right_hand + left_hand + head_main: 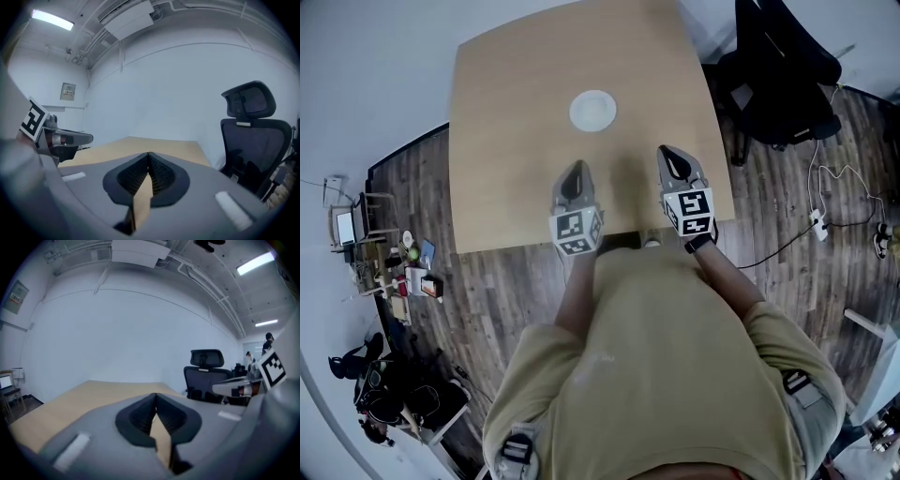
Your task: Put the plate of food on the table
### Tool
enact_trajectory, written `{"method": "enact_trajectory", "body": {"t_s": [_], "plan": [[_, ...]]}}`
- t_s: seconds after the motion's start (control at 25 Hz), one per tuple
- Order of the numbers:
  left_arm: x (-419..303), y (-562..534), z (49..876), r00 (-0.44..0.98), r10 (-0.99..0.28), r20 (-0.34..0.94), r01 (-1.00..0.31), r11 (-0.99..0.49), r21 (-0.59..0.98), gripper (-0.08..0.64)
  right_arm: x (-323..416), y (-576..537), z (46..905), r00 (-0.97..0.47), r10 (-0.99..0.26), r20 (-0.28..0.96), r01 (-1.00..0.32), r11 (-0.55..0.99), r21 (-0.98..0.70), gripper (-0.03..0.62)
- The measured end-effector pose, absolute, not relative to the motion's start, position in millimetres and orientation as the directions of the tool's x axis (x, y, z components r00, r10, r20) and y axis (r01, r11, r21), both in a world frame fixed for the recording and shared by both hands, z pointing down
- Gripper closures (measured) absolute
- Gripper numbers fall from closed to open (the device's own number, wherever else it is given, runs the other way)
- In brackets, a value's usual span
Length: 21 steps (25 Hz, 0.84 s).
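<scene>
A round white plate [593, 111] lies on the light wooden table [506, 150], near its middle toward the far side; I cannot make out anything on it. My left gripper [577, 171] hovers over the table's near part, short of the plate and slightly left of it, jaws shut and empty. My right gripper [668, 153] is held beside it, to the plate's right and nearer me, also shut with nothing in it. In the left gripper view the dark pads [140, 420] meet at my left gripper [155, 397]. The right gripper view shows my right gripper [148, 156] the same. Neither gripper view shows the plate.
A black office chair [778, 75] stands off the table's far right corner, also seen as the chair [206, 371] and chair [253, 136]. White cables and a plug strip [818, 223] lie on the wood floor at the right. Small clutter [412, 272] sits on the floor at the left.
</scene>
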State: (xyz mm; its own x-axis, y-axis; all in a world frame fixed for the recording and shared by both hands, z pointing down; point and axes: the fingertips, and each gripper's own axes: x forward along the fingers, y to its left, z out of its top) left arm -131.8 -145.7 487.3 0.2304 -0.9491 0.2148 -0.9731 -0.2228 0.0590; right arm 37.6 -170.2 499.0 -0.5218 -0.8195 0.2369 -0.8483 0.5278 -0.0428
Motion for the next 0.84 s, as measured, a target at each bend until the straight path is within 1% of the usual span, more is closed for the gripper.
{"method": "enact_trajectory", "body": {"t_s": [0.12, 0.2, 0.44, 0.84], "plan": [[-132.6, -130.7, 467.2, 0.224, -0.968, 0.112, -0.974, -0.218, 0.068, 0.558, 49.7, -156.7, 495.3, -0.505, -0.834, 0.222, -0.857, 0.515, -0.015, 0.588], [-132.8, -124.3, 462.0, 0.213, -0.973, 0.09, -0.976, -0.208, 0.061, 0.558, 58.2, -151.0, 493.9, -0.496, -0.841, 0.215, -0.863, 0.504, -0.022, 0.588], [-128.2, -110.7, 469.4, 0.197, -0.974, 0.114, -0.979, -0.19, 0.068, 0.558, 76.0, -136.1, 491.7, -0.485, -0.847, 0.218, -0.871, 0.49, -0.031, 0.588], [-113.0, -102.0, 492.5, 0.217, -0.96, 0.178, -0.975, -0.204, 0.094, 0.558, 80.8, -126.9, 501.1, -0.516, -0.816, 0.26, -0.851, 0.524, -0.041, 0.589]]}}
